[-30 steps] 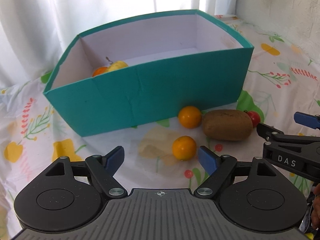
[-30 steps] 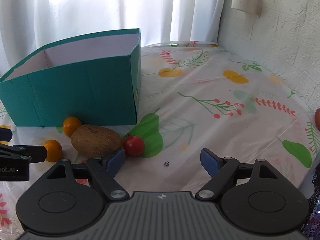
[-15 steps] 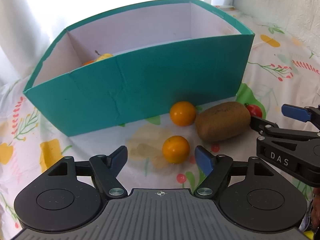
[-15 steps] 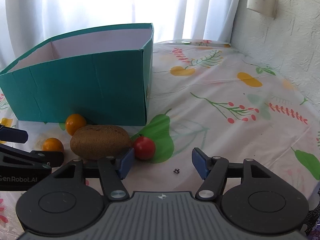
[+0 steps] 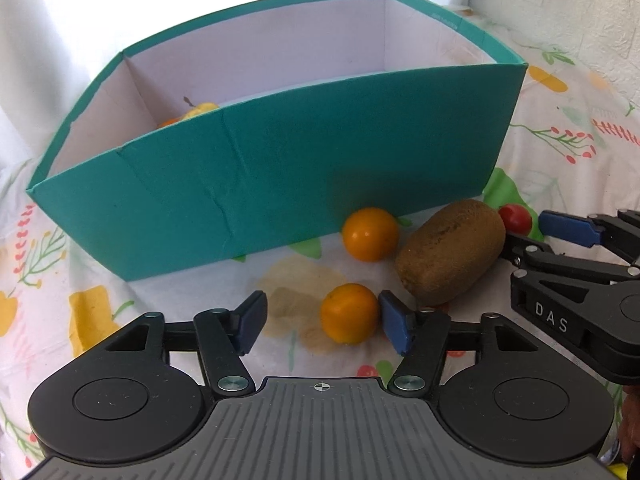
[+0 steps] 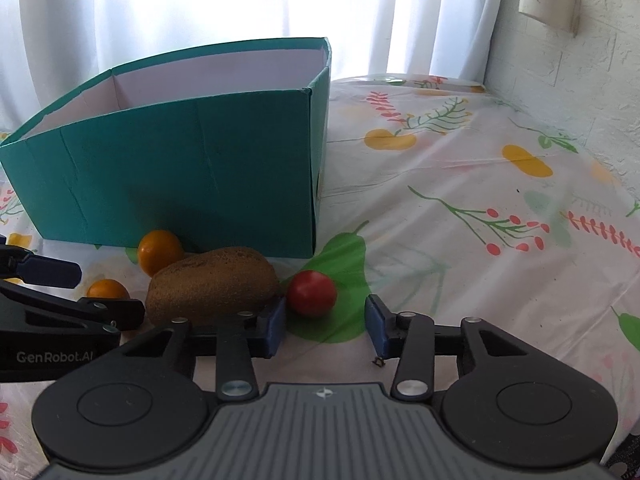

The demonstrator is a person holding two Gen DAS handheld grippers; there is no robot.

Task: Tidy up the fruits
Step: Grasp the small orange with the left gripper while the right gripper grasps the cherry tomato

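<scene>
My left hand-held gripper (image 5: 320,322), closing, half-brackets the orange (image 5: 349,313); right (image 6: 325,326), narrowing, must centre on the tomato (image 6: 312,293).

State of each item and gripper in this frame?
Teal box: open-topped, fruit in its left corner.
Near orange fruit: on the cloth, between the left gripper's fingers.
Far orange fruit: on the cloth by the box.
Kiwi: lying on the cloth.
Red tomato: on the cloth.
Left gripper: open, jaws just closing.
Right gripper: open, jaws just closing.
</scene>
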